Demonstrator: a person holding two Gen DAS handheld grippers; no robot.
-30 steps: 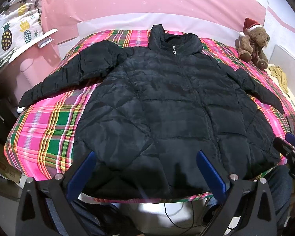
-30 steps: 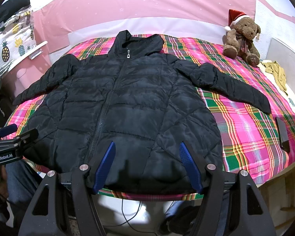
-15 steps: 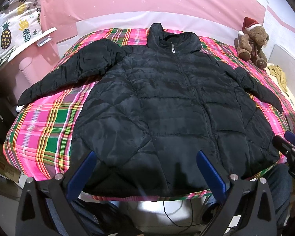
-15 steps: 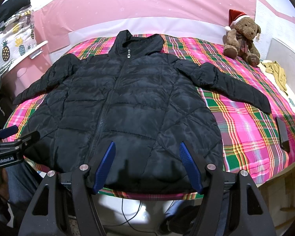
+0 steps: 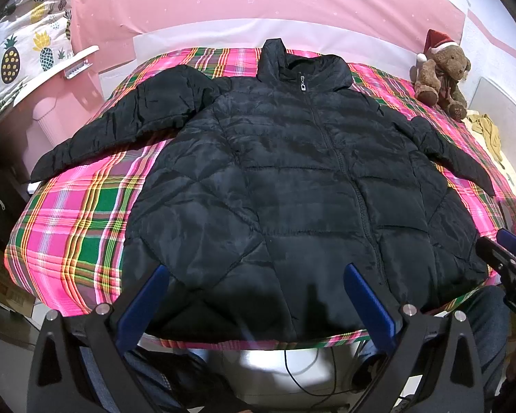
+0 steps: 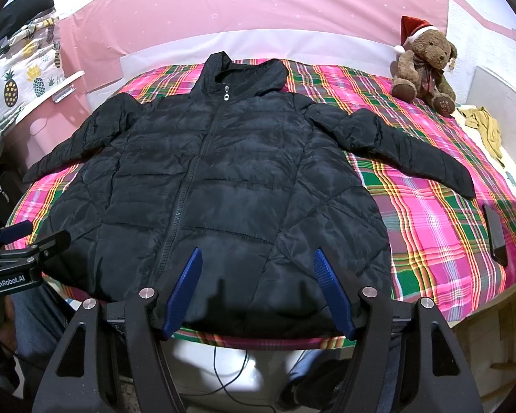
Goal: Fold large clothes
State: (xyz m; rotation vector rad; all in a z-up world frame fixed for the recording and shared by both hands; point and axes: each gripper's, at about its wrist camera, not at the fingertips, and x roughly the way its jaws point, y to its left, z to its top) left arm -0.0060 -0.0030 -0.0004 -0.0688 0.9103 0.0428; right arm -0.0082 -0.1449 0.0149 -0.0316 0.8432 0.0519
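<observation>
Jacket point(image 5: 278, 186): black, zipped, spread flat mid-frame on plaid bed point(image 5: 75, 227), sleeves out. Left tool point(image 5: 254, 304) and right tool point(image 6: 258, 289): wide apart, empty, at lower frame above hem. Step: pre-fold approach. Next: probably grasp a sleeve, fold inward.

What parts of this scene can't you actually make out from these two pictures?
- Jacket hem: in both views, partly hidden behind the blue fingers of each open tool.
- Jacket's back and lining: face down on the plaid bed.
- Print on the teddy bear foot: too small to read.
- Dark flat object, right view: too small to identify.
- Under the bed: dark and cut off by the frame edge.
</observation>
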